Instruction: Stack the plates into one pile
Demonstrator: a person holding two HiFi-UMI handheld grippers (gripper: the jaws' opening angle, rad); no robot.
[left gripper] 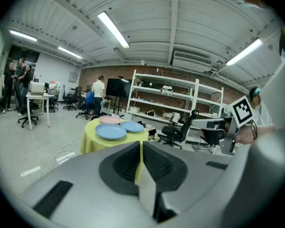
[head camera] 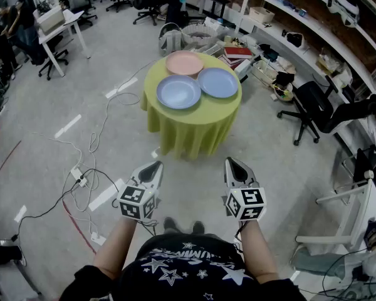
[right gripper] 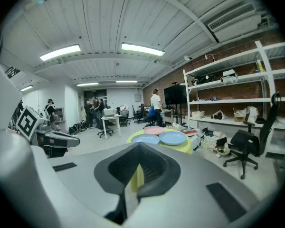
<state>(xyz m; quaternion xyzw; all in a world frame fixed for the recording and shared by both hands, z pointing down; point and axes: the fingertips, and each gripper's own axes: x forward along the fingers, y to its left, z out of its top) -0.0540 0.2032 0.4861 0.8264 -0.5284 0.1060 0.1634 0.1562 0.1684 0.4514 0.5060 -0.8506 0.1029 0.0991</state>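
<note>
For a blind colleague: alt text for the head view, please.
A pink plate and two blue plates lie unstacked on a round yellow-draped table. Nearer, the left gripper and right gripper are shut and empty, well short of it.

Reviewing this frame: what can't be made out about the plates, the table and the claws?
- Table legs: head view, under the yellow-green cloth.
- Pink plate: left gripper view, near rim behind the nearer blue plate; whether rims touch is too small to tell.
- Cloth's lower part: right gripper view, behind the shut right claw.
- Shelf items: all views, too small.
</note>
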